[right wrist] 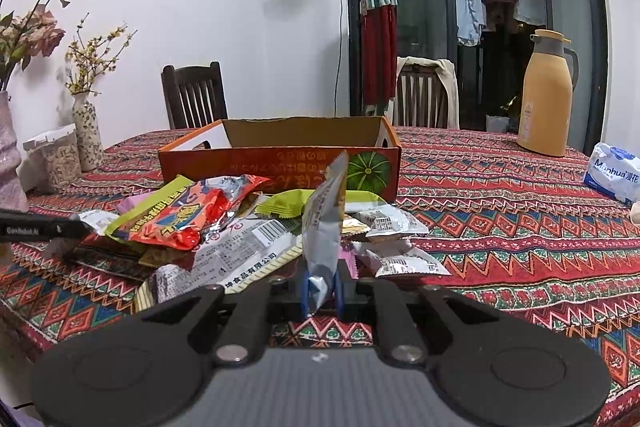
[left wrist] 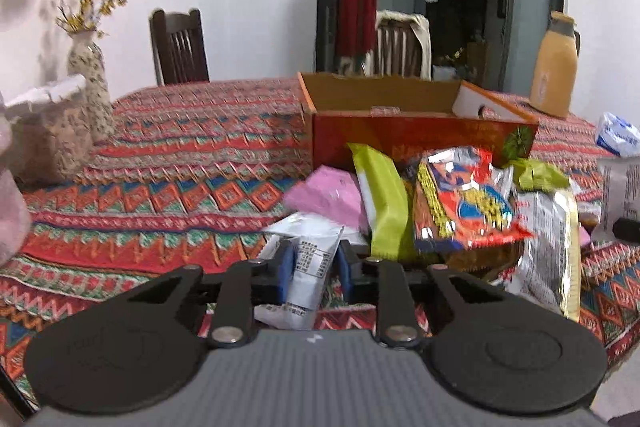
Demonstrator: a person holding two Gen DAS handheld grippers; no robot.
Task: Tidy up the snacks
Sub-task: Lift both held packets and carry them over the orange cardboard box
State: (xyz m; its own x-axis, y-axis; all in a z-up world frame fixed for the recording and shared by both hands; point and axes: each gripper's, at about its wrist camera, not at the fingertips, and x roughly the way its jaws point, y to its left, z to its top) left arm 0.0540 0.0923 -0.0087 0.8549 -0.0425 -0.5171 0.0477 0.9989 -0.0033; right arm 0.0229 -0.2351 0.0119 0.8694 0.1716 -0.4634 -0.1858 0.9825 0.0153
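Note:
My left gripper (left wrist: 316, 267) is shut on a small white snack packet (left wrist: 310, 279) just above the tablecloth, in front of the snack pile. My right gripper (right wrist: 322, 291) is shut on a silver-blue snack bag (right wrist: 326, 223) that stands upright between its blue pads. An open orange cardboard box (left wrist: 420, 135) sits behind the pile; it also shows in the right wrist view (right wrist: 280, 163). The pile holds an orange-red foil bag (left wrist: 460, 203), a green packet (left wrist: 384, 203), a pink packet (left wrist: 328, 195) and a large silver bag (left wrist: 548, 251). The left gripper's tip shows at the left of the right wrist view (right wrist: 44, 227).
The table (right wrist: 500, 227) has a red patterned cloth. A yellow thermos jug (right wrist: 546, 103) and a tissue pack (right wrist: 614, 175) stand at the right. Vases with flowers (right wrist: 86, 131) and a clear container (right wrist: 60, 155) stand at the left. Two chairs stand behind the table.

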